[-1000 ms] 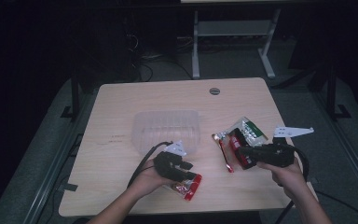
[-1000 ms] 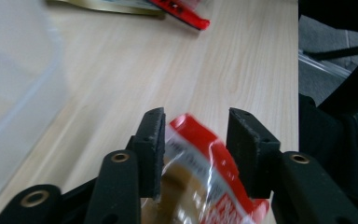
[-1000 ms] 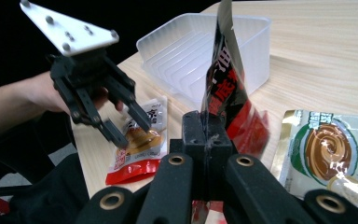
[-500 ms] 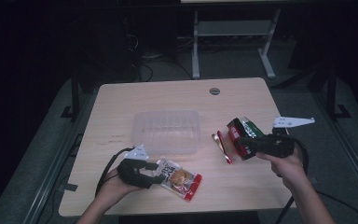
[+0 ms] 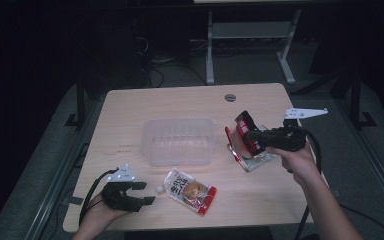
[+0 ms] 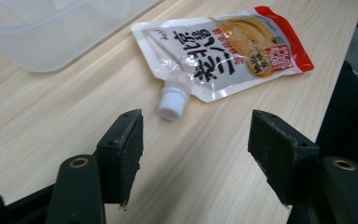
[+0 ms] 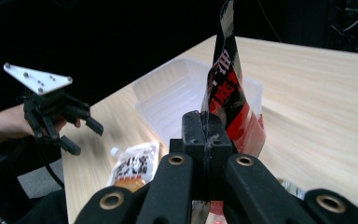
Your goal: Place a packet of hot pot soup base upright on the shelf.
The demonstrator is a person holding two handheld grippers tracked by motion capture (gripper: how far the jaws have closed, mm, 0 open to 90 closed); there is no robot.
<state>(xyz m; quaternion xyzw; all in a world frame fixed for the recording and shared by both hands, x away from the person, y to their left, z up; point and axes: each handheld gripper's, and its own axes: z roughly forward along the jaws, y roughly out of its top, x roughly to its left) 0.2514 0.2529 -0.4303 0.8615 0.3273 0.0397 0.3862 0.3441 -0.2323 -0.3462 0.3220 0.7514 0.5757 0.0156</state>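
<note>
I am holding my left gripper (image 5: 139, 194) low by the near left corner of the table (image 5: 130, 105), and its jaws have just been opening. They are standing apart now with nothing between them. Looking along those jaws, I am seeing the pouch (image 6: 223, 51) lying flat on the wood a little way ahead, with its white cap (image 6: 172, 103) pointing back at me. From above, the pouch (image 5: 190, 190) is lying just to the right of my left gripper, not touching it, and near the front of the clear tub (image 5: 180, 141). The tub is sitting in the middle of the table. My right gripper (image 5: 250, 135) is staying up off the table on the right side. Its jaws are squeezed together on a red packet (image 7: 228, 100), and the packet is sticking up above them. The packet (image 5: 243, 132) is hanging in the air just to the right of the tub. Under my right hand (image 5: 295, 160), some more packets (image 5: 255, 161) are lying on the table, but I cannot tell what they are.
</note>
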